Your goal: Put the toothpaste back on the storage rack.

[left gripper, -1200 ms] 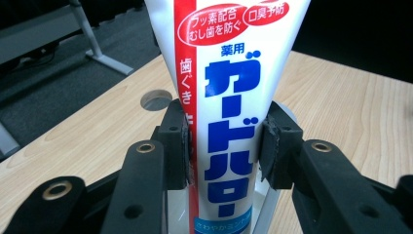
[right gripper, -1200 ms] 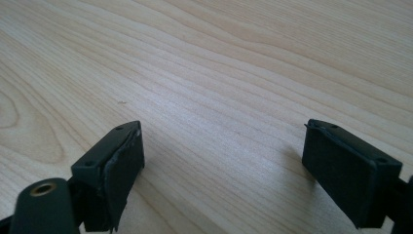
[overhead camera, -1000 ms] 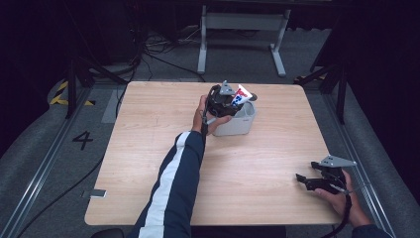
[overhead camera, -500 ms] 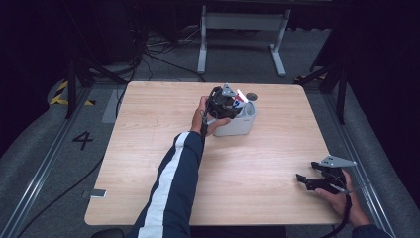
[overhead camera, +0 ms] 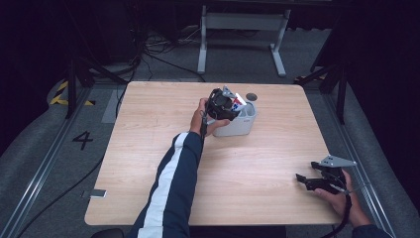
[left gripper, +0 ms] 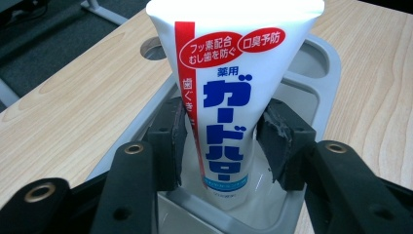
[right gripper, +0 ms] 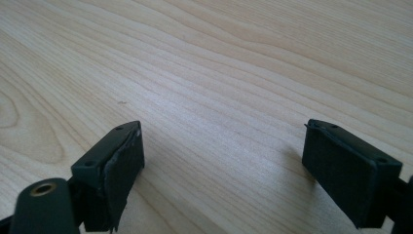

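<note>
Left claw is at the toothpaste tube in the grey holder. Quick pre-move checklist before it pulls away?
1. Toothpaste tube stands in the grey holder, cap end down: ok.
2. Left claw has just been opening; a gap shows at its right pad, the left pad still looks against the tube: not ok yet.
3. Tube stays upright once released: cannot tell.
4. Holder sits flat on the table, away from the edges: ok.
5. Right claw open, holding nothing, low over the near right corner, far from the holder: ok.
</note>
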Demonstrator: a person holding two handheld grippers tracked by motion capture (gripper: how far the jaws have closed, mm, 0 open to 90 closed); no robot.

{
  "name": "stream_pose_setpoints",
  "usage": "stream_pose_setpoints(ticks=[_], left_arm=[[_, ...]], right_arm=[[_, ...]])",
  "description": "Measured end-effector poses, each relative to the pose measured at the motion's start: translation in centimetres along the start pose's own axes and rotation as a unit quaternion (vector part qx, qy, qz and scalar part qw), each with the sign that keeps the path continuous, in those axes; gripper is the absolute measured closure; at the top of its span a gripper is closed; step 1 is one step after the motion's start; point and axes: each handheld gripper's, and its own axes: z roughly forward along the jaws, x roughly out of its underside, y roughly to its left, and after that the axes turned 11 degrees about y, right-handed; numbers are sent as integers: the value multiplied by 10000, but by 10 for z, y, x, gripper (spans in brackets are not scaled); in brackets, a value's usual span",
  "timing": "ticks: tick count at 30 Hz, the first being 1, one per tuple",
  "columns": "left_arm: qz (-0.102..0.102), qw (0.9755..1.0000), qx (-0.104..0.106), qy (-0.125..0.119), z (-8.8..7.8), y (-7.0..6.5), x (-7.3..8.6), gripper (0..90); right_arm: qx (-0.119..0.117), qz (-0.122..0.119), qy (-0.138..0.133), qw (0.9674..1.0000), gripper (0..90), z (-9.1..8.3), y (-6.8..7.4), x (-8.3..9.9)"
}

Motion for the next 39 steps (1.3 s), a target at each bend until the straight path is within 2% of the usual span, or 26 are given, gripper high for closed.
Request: stream_pose_setpoints(ticks=[4, 7, 9, 13, 19, 26, 28, 35, 37, 39], left_arm=[[-61, 10000, 37, -67, -1, 1, 1, 517], [-141, 9998, 67, -151, -3, 2, 2, 451], [-201, 9996, 110, -141, -3, 2, 2, 443], [-222, 9996, 36, -181, -5, 2, 3, 400], [-244, 9995, 37, -198, -9, 1, 3, 387], [-77, 9996, 87, -271, -17, -2, 1, 351], [13, 9997, 77, -221, -19, -4, 1, 337], [119, 9998, 26, -132, -31, -4, 0, 318], [139, 9998, -62, -87, -35, -4, 0, 280], [151, 9998, -63, -88, -41, -3, 0, 259]], right_arm=[[0, 1, 0, 10000, 155, 0, 0, 0], [0, 0, 0, 10000, 155, 0, 0, 0], [1, -2, 1, 10000, 155, 0, 0, 0], [0, -1, -1, 10000, 155, 0, 0, 0], [0, 0, 1, 10000, 155, 0, 0, 0], [3, -4, 0, 10000, 155, 0, 0, 0], [-2, 2, 3, 10000, 155, 0, 0, 0], [-2, 2, 2, 10000, 155, 0, 0, 0], [-2, 2, 2, 10000, 155, 0, 0, 0], [1, -1, 0, 10000, 155, 0, 0, 0]])
